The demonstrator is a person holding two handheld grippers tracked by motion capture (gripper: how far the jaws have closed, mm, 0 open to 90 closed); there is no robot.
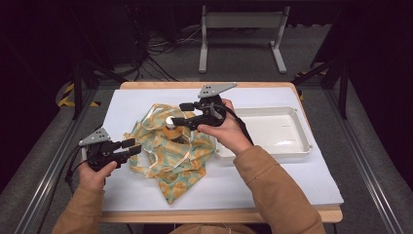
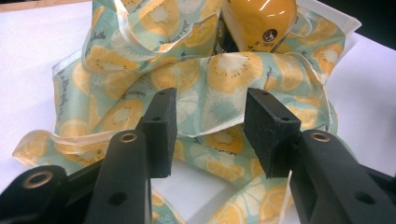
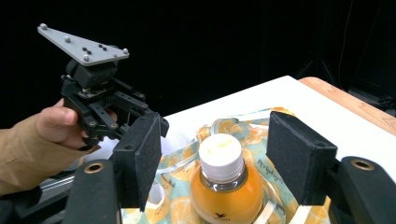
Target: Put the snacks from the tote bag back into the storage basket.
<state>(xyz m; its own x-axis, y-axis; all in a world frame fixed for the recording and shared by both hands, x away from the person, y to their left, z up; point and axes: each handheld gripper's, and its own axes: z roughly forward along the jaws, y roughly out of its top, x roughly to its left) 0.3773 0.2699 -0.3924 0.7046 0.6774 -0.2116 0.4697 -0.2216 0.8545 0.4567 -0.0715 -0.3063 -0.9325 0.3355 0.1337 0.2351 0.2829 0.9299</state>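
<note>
We find the orange bottle (image 3: 223,186) standing upright inside the fruit-print bag (image 1: 170,146), mid-tabletop, just left of the white tray (image 1: 272,134). Right gripper (image 1: 181,113) straddles its cap, jaws apart, clear of it. Left gripper (image 1: 130,147) waits open at the bag's left edge, likely to steady it.

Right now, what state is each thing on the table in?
Bottle: upright, white cap on, standing in the bag, between the right jaws but not gripped.
Bag: crumpled, mouth open around the bottle.
Tray: empty.
Left gripper: open, at the bag's edge, nothing held.
Right gripper: open, straddling the bottle cap.
</note>
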